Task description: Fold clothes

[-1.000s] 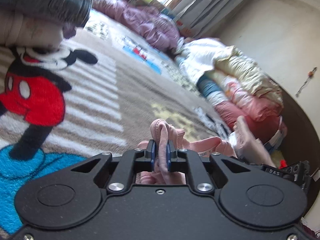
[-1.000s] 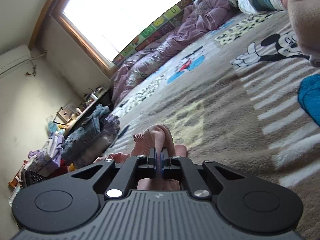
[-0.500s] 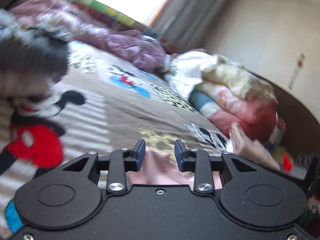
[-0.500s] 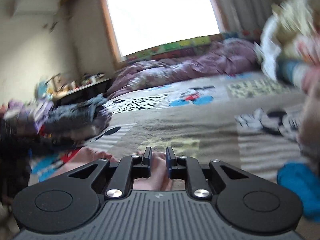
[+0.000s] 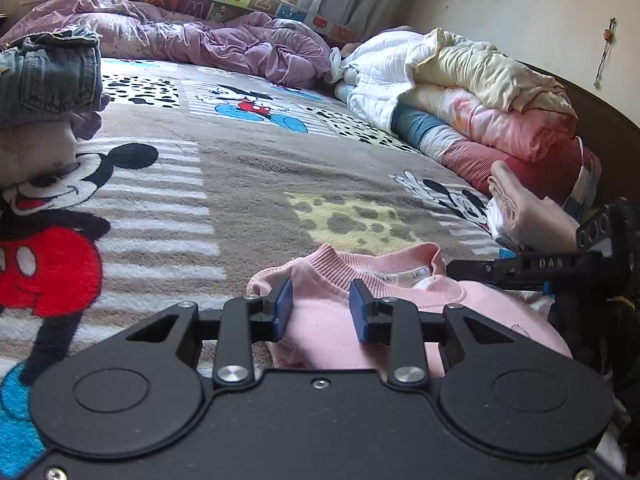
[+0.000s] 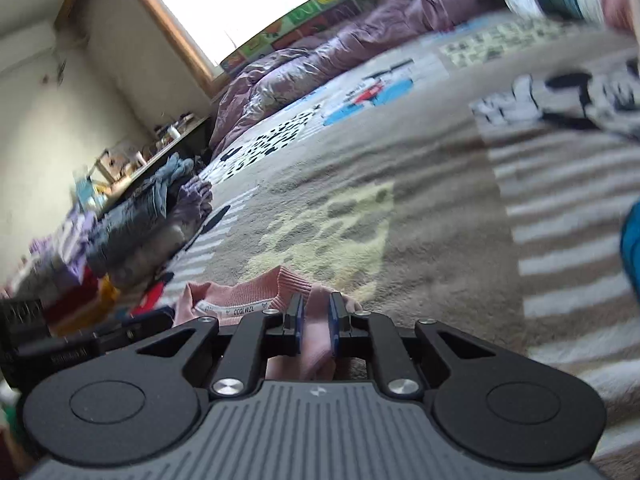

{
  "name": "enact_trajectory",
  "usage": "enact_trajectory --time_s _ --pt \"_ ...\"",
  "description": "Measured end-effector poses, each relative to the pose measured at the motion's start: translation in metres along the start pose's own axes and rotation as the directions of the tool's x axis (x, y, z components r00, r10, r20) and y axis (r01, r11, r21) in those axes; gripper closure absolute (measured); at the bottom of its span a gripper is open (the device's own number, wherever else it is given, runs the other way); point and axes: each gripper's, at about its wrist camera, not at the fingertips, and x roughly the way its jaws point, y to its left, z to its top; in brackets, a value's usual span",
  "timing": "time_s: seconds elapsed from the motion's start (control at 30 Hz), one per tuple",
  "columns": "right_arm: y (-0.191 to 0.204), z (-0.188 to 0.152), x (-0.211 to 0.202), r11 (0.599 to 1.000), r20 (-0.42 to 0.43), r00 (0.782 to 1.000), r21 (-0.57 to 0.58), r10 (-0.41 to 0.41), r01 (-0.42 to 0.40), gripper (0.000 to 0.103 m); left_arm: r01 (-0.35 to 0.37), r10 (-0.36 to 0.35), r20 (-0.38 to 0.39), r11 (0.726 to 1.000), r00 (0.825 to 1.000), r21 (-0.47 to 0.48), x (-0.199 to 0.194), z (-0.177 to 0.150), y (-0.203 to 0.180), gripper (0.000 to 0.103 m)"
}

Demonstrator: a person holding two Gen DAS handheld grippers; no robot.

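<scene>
Both hand-held grippers, left [image 5: 320,305] and right [image 6: 315,322], have let go: a second ago each pinched the pink sweatshirt [image 5: 360,320], now jaws stand apart and it lies collar-forward on the Mickey blanket [image 5: 240,184], likely laid for folding.

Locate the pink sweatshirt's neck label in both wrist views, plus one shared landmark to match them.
Left wrist: the neck label sits lower centre-right, inside the pink sweatshirt collar, just right of the left gripper.
Right wrist: the label sits lower left of centre, left of the right gripper.
Shared landmark: the yellow spotted patch on the blanket, just beyond the collar.
</scene>
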Motion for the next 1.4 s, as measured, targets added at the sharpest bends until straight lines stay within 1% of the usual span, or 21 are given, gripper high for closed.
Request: enact_trajectory --time_s 0.1,0.13,0.27,0.3,0.37,0.4,0.43,0.53,0.6,0.7,0.77,0.8,0.9,1.03,1.1,1.2,1.37,1.4 --pt "-0.015 0.002 0.002 0.994 -0.014 0.999 0.105 0.034 -0.032 0.100 -0.015 0.015 -0.007 1.000 1.000 0.017 0.001 -0.002 -0.003 0.073" --pt "-0.017 0.002 0.002 0.992 -0.013 0.999 0.121 0.039 -0.037 0.103 -0.023 0.023 -0.009 0.999 1.000 0.031 0.001 -0.002 -0.005 0.073" --pt "-0.017 0.004 -0.002 0.991 0.008 0.999 0.129 0.040 -0.041 0.103 -0.022 0.022 -0.007 0.999 1.000 0.034 0.001 -0.001 -0.005 0.073" --pt "-0.015 0.004 -0.006 0.993 0.021 0.999 0.113 0.034 -0.036 0.095 -0.021 0.021 -0.005 0.999 1.000 0.036 0.000 -0.001 -0.006 0.073" --pt "-0.006 0.004 -0.017 0.998 0.058 0.998 0.056 0.012 -0.016 0.087 -0.017 0.017 0.004 0.999 1.000 0.045 -0.005 0.000 -0.007 0.071" --pt "-0.002 0.005 -0.023 1.000 0.077 0.997 0.027 0.002 -0.005 0.077 -0.010 0.009 0.013 0.999 1.000 0.047 -0.008 0.001 -0.008 0.065" --pt "0.002 0.005 -0.029 1.000 0.097 0.995 -0.001 -0.007 0.007 0.075 0.000 -0.002 0.025 0.999 1.000 0.047 -0.013 0.001 -0.009 0.060" --pt "0.016 0.004 -0.047 0.995 0.152 0.988 -0.089 -0.027 0.040 0.075 0.014 -0.018 0.063 0.998 0.998 0.061 -0.029 0.002 -0.014 0.060" --pt "0.027 -0.001 -0.059 0.986 0.172 0.985 -0.158 -0.021 0.048 0.075 0.026 -0.033 0.085 0.996 0.996 0.085 -0.041 0.001 -0.021 0.060" --pt "0.047 -0.014 -0.072 0.963 0.170 0.986 -0.264 0.004 0.042 0.075 0.055 -0.070 0.093 0.986 0.993 0.158 -0.058 -0.005 -0.037 0.060" --pt "0.061 -0.027 -0.075 0.944 0.151 0.988 -0.329 0.011 0.039 0.072 0.071 -0.088 0.076 0.976 0.993 0.208 -0.065 -0.013 -0.047 0.060" --pt "0.067 -0.035 -0.075 0.933 0.138 0.990 -0.356 0.005 0.045 0.072 0.067 -0.083 0.057 0.970 0.995 0.234 -0.067 -0.019 -0.051 0.060" --pt "0.085 -0.056 -0.073 0.900 0.104 0.994 -0.432 -0.022 0.065 0.065 0.041 -0.043 -0.001 0.957 0.999 0.288 -0.065 -0.036 -0.057 0.060" --pt "0.084 -0.073 -0.061 0.889 0.067 0.995 -0.446 -0.078 0.100 0.064 -0.005 0.018 -0.038 0.943 0.999 0.333 -0.056 -0.052 -0.059 0.060" --pt "0.085 -0.074 -0.060 0.888 0.066 0.994 -0.447 -0.088 0.108 0.064 -0.012 0.025 -0.033 0.942 0.999 0.334 -0.055 -0.055 -0.058 0.060" --pt "0.079 -0.074 -0.056 0.905 0.044 0.994 -0.411 -0.104 0.112 0.064 -0.003 0.017 -0.046 0.958 0.999 0.287 -0.050 -0.053 -0.049 0.054" --pt "0.073 -0.069 -0.053 0.920 0.044 0.995 -0.379 -0.088 0.098 0.064 0.032 -0.019 -0.064 0.976 0.998 0.213 -0.048 -0.045 -0.040 0.052" --pt "0.074 -0.068 -0.056 0.919 0.056 0.995 -0.382 -0.082 0.097 0.064 0.032 -0.023 -0.047 0.979 0.999 0.201 -0.052 -0.041 -0.040 0.053"
